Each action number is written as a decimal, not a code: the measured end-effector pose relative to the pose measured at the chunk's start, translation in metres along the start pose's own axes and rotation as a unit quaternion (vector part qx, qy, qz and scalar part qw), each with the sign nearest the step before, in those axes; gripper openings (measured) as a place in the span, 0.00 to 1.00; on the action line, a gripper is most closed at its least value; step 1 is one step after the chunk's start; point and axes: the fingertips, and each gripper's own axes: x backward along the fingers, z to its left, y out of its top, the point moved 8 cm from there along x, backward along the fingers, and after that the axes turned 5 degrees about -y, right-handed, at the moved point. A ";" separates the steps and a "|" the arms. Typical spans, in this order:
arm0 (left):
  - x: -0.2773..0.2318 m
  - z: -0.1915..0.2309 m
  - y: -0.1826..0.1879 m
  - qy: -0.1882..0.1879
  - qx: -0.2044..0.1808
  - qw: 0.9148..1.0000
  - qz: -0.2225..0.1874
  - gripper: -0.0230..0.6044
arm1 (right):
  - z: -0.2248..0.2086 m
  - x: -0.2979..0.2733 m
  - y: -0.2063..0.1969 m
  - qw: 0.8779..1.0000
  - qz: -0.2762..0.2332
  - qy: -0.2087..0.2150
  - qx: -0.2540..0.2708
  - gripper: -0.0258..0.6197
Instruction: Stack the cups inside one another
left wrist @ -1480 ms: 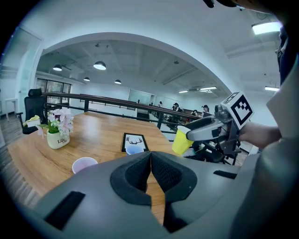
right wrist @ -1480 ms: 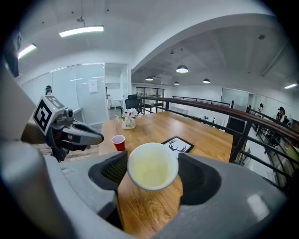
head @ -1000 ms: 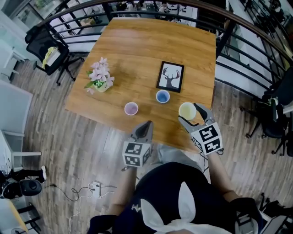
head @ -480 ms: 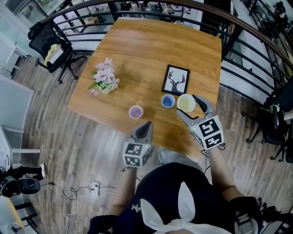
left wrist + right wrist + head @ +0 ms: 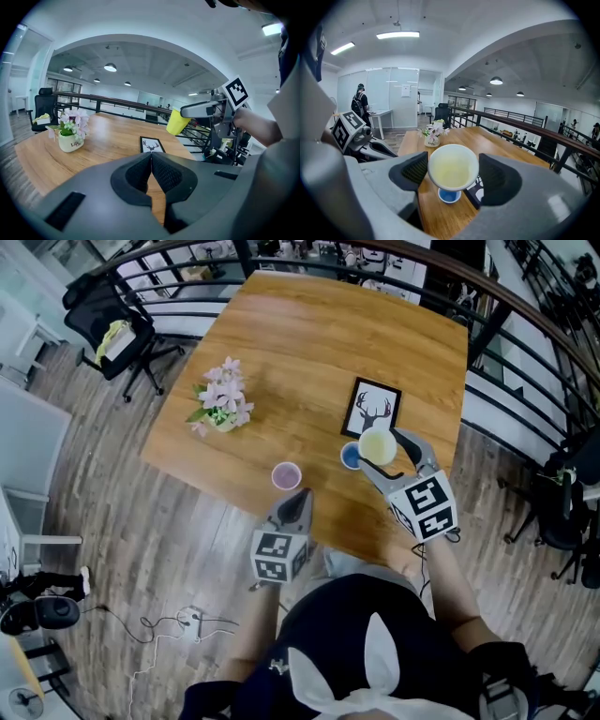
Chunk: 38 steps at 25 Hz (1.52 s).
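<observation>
My right gripper is clamped on the yellow cup, which hangs just above the blue cup near the table's near edge, toward its right corner. I'd centre it over the blue rim, keep it upright, lower gently, then let go. My left gripper, jaws together and empty, waits by the near edge

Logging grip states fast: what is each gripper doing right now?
Left gripper: closed, nothing between its fingers.
Right gripper: closed on the yellow cup.
</observation>
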 end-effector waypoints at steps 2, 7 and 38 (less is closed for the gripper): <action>-0.003 0.005 -0.001 0.002 0.002 1.000 -0.002 0.07 | 0.000 -0.008 -0.002 1.000 0.004 0.004 -0.001 0.56; -0.008 0.014 -0.004 0.005 0.011 1.000 0.006 0.07 | -0.001 -0.024 -0.005 1.000 0.014 0.012 -0.004 0.56; -0.032 0.038 -0.010 -0.011 0.028 0.999 0.039 0.07 | -0.003 -0.096 -0.071 0.992 0.101 0.049 -0.052 0.57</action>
